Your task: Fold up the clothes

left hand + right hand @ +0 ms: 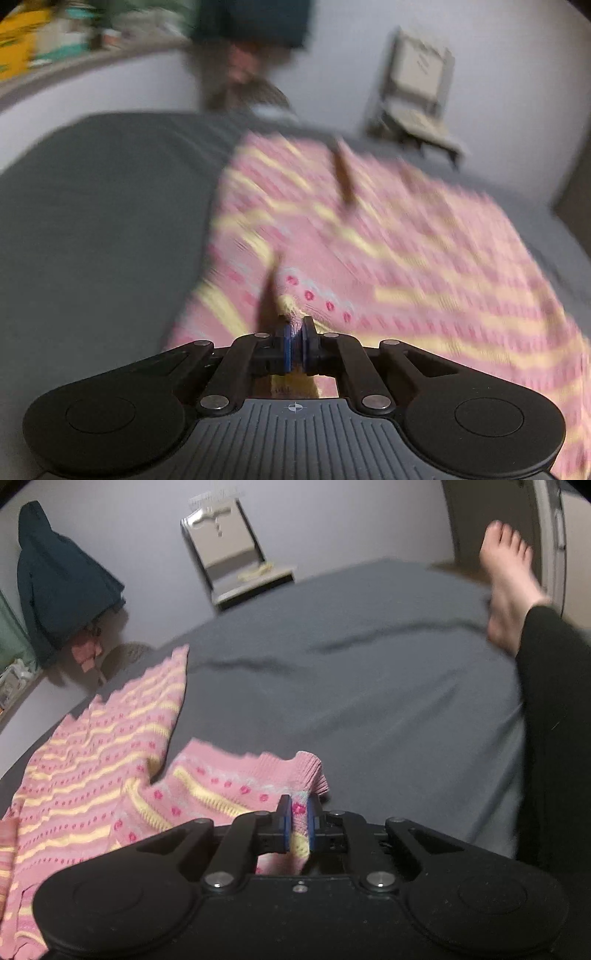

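A pink knitted garment (369, 236) with yellow stripes and red dots lies spread over a grey bed sheet (103, 206); the left wrist view of it is blurred. My left gripper (295, 328) is shut on a pinch of its near edge, with pink fabric showing between the blue pads. In the right wrist view the same garment (85, 760) stretches to the left, and a folded part with a ribbed cuff (310, 771) rises toward my right gripper (299, 810), which is shut on that fabric between its blue pads.
The grey sheet (351, 672) covers the bed to the right. A person's bare foot (506, 579) and black-clad leg (554, 720) rest on its right side. A dark blue garment (55, 576) hangs on the wall at left, and a folding chair (236, 557) stands behind the bed.
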`<control>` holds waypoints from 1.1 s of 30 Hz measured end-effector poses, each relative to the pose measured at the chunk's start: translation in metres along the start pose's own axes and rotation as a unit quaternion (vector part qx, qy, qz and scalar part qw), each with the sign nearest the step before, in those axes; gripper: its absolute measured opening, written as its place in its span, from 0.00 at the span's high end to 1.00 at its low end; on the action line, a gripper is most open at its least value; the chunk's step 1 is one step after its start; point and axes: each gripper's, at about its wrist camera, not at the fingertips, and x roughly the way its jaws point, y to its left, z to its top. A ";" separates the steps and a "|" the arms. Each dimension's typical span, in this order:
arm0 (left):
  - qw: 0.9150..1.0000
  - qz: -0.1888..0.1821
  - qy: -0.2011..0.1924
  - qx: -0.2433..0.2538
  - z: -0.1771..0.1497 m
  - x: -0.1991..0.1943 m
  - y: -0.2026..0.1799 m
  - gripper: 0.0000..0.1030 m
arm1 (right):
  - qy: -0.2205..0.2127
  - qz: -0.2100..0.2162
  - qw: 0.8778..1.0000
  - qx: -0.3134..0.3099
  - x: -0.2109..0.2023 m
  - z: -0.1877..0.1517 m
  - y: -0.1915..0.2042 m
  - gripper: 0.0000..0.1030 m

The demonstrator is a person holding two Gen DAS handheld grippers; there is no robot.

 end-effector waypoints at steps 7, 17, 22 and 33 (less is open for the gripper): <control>0.971 0.170 -0.075 -0.151 0.011 -0.043 0.116 0.95 | -0.004 -0.037 0.999 0.019 -0.004 0.000 -0.008 0.92; 0.966 0.206 -0.017 -0.154 -0.019 -0.023 0.145 0.95 | 0.007 -0.076 0.997 -0.016 0.003 -0.011 0.001 0.67; 0.973 0.185 -0.030 -0.132 -0.017 -0.027 0.128 0.61 | -0.042 -0.087 0.995 -0.040 -0.031 -0.023 0.020 0.64; 0.983 0.104 -0.139 0.059 -0.027 -0.084 0.023 0.18 | -0.058 0.049 0.978 -0.195 -0.048 -0.065 0.085 0.64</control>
